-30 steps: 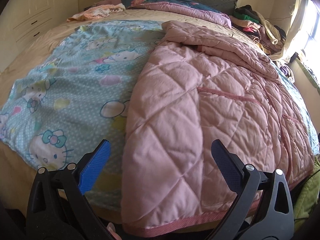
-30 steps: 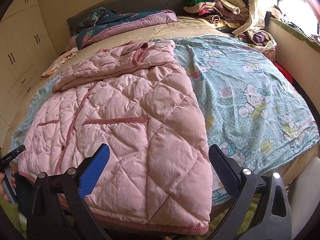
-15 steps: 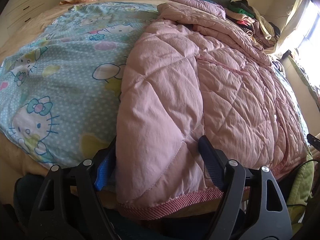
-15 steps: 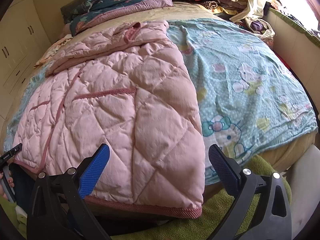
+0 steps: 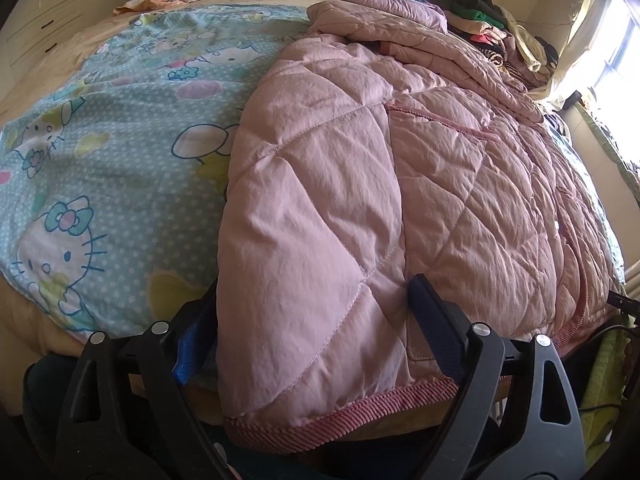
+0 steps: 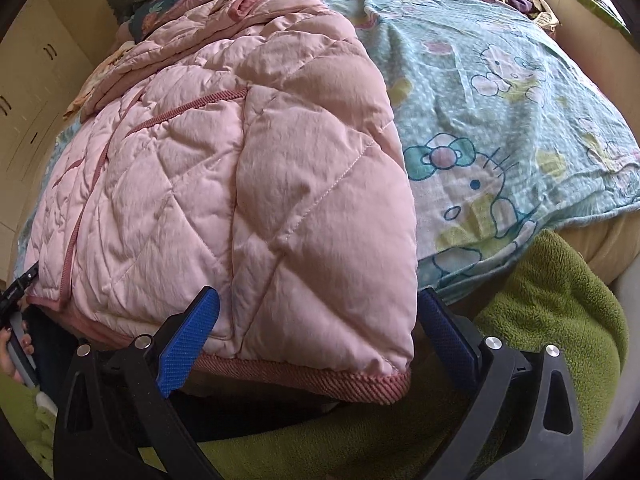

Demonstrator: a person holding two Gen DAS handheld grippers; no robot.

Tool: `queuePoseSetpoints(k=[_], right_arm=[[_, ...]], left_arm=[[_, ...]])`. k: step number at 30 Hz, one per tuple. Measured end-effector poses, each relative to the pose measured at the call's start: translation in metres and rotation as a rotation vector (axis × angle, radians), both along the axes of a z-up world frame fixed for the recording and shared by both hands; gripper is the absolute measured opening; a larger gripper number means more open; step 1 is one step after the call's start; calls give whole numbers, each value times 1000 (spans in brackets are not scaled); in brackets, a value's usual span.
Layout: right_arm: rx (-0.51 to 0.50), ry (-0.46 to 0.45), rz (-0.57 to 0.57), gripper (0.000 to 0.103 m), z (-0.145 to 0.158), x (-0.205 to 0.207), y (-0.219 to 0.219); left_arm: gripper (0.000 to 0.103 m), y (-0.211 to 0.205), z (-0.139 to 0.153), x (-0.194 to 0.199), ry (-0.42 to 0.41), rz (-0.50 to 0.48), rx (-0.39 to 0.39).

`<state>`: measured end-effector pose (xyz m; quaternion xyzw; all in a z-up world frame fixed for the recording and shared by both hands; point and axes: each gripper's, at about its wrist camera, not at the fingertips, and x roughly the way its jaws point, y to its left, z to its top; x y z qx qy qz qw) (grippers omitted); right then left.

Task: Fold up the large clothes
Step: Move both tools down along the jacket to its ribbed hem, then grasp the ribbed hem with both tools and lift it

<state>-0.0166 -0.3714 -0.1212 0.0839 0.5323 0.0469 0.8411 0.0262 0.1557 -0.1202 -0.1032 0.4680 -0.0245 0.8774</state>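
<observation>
A pink quilted coat (image 5: 360, 168) lies spread on the bed, its ribbed hem (image 5: 340, 412) hanging at the near edge. My left gripper (image 5: 310, 296) has the coat's lower left corner between its jaws. One blue pad (image 5: 188, 352) is tucked against the coat's side edge and the other pad (image 5: 436, 328) dents the padding; the jaws are opening slightly. My right gripper (image 6: 318, 292) stands open astride the coat's (image 6: 260, 184) lower right corner. Its left pad (image 6: 184, 344) is in front of the hem and its right pad (image 6: 448, 336) is just beside the coat's edge.
A light blue cartoon-cat sheet (image 5: 100, 152) covers the bed on both sides of the coat. A green fleece blanket (image 6: 540, 340) hangs below the near right edge. Clothes are piled (image 5: 504, 40) at the far right by the window, with drawers (image 5: 36, 28) on the left.
Both grippers have sunk toward the coat's hem, which now fills the lower part of each view. The left jaws came in from wide apart onto the corner; the right jaws stayed wide.
</observation>
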Motion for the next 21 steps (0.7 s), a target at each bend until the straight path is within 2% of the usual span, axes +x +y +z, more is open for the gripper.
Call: queuePoseSetpoints(k=[1, 2, 4, 7, 9, 13, 21], right_arm=[[30, -8, 15, 84, 1, -2, 1], [61, -13, 22, 77, 2, -5, 0], [79, -42, 16, 57, 6, -11, -3], [132, -93, 27, 37, 18, -17, -7], [145, -140, 48, 27, 31, -19, -4], [160, -241, 79, 21, 58, -20, 0], [176, -393, 114, 18, 101, 2, 4]], left_arm=[[69, -1, 1, -1, -5, -9, -8], [66, -2, 2, -2, -10, -14, -10], [40, -4, 6, -5, -26, -26, -16], [22, -8, 16, -7, -50, -44, -3], [16, -9, 26, -8, -70, -50, -4], [10, -8, 51, -9, -136, -51, -22], [9, -9, 98, 4, -247, -55, -67]])
